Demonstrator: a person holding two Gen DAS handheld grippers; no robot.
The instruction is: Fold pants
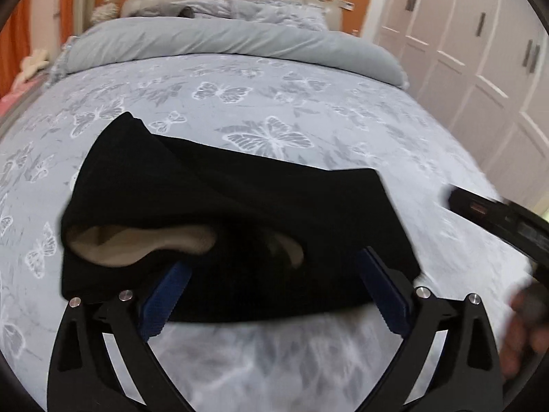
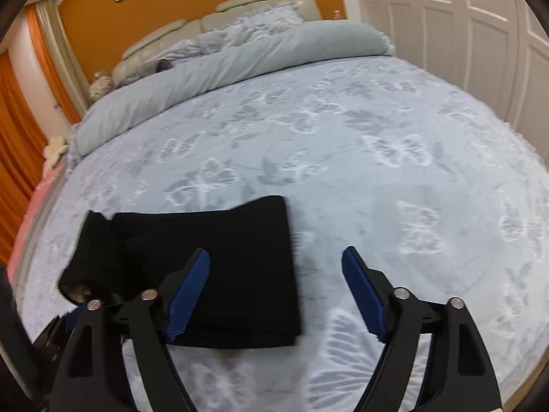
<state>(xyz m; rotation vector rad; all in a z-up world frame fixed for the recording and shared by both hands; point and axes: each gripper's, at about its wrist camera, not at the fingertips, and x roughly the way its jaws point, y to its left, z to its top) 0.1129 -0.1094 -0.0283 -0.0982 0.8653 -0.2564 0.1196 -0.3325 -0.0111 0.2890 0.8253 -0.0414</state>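
On bed [image 2: 377,120], near edge: black pants [image 2: 223,267], folded to compact bundle, pale lining showing at open left end. Soft, light, limp, I judge; layers likely to slide apart. I'd take hold at doubled edge, pinching all layers. Left gripper [image 1: 274,285]: fingers spread wide, straddling near edge of bundle, nothing held. Right gripper [image 2: 274,292]: fingers spread, empty, hovering at bundle's right edge. Grey duvet [image 2: 223,65] rolled back near headboard, well apart.

Butterfly-print bedspread [image 2: 343,158], grey rolled duvet [image 1: 219,39], beige headboard [image 2: 254,3], white wardrobe doors [image 1: 480,51], orange curtain [image 2: 17,130]
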